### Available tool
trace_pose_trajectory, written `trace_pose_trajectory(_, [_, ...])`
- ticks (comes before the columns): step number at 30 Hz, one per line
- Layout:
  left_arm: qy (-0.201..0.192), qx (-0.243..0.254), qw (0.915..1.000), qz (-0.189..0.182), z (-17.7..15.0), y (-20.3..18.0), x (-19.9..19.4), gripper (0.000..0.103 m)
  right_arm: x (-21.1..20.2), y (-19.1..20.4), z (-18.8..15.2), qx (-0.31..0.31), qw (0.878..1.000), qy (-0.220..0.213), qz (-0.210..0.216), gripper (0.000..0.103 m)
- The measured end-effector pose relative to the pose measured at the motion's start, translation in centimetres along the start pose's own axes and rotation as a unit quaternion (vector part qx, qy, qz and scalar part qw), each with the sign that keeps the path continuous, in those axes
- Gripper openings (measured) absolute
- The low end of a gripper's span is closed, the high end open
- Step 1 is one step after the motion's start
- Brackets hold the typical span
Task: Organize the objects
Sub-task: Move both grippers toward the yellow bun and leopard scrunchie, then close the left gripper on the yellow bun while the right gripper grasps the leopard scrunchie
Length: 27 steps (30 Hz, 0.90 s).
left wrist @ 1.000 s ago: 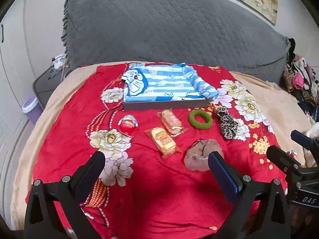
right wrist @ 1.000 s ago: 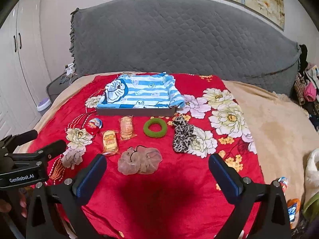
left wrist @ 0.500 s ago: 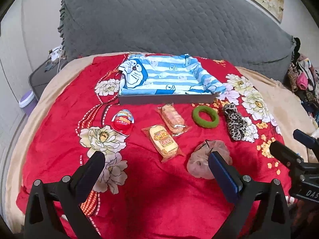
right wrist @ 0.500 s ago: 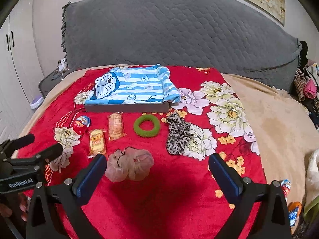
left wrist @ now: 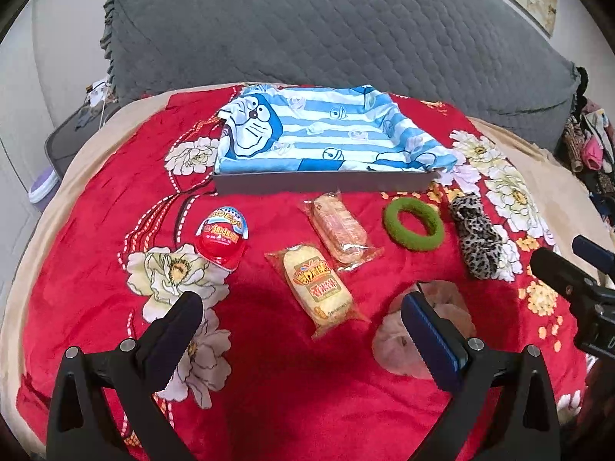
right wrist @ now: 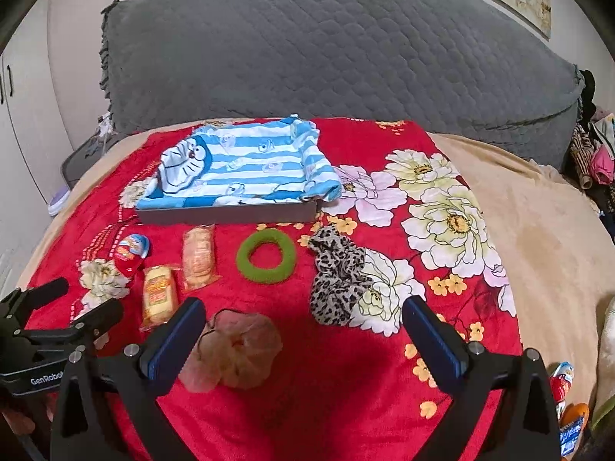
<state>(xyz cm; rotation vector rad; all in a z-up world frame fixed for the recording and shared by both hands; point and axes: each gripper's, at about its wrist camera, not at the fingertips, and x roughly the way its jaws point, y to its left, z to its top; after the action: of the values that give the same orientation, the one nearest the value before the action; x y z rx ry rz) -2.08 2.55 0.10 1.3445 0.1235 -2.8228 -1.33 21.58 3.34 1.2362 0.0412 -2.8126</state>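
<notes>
On the red floral blanket lie a red toy egg, two wrapped snack cakes, a green ring scrunchie, a leopard-print scrunchie and a pink scrunchie. Behind them sits a grey tray lined with a blue striped cartoon cloth. My left gripper is open above the nearer snack cake. My right gripper is open, between the pink and leopard scrunchies.
A grey quilted headboard rises behind the bed. A beige blanket covers the right side. Clothes pile at the far right. A purple bin stands by the left edge. Snack packets lie at lower right.
Both grippers have moved forward and lower toward the items on the blanket, which appear larger now. Nothing has been picked up; both stay open.
</notes>
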Motion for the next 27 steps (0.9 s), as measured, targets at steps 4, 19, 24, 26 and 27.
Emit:
trace_pose_trajectory(4, [0.008,-0.002,1.0000,-0.001,0.2,0.2,1.2,0.103,1.6,-0.6,0.3,0.004,1.000,0.009,-0.007,0.103])
trace_pose_trajectory(19, [0.022,0.002,0.9997,0.006,0.2,0.1,4.8,0.103,6.2,-2.4,1.2,0.026,0.999,0.028,-0.016,0.103])
trace_pose_trajectory(24, [0.030,-0.005,0.9995,0.004,0.2,0.0,6.1,0.103,7.2,-3.0,1.4,0.032,0.999,0.031,-0.022,0.103])
trace_pose_trajectory(26, [0.031,-0.004,0.9995,0.010,0.2,-0.1,6.5,0.103,7.7,-3.1,1.5,0.032,0.999,0.035,-0.023,0.103])
trace_pose_trajectory(27, [0.031,-0.003,0.9994,0.014,0.1,-0.2,6.7,0.103,7.9,-3.1,1.4,0.033,0.999,0.035,-0.023,0.103])
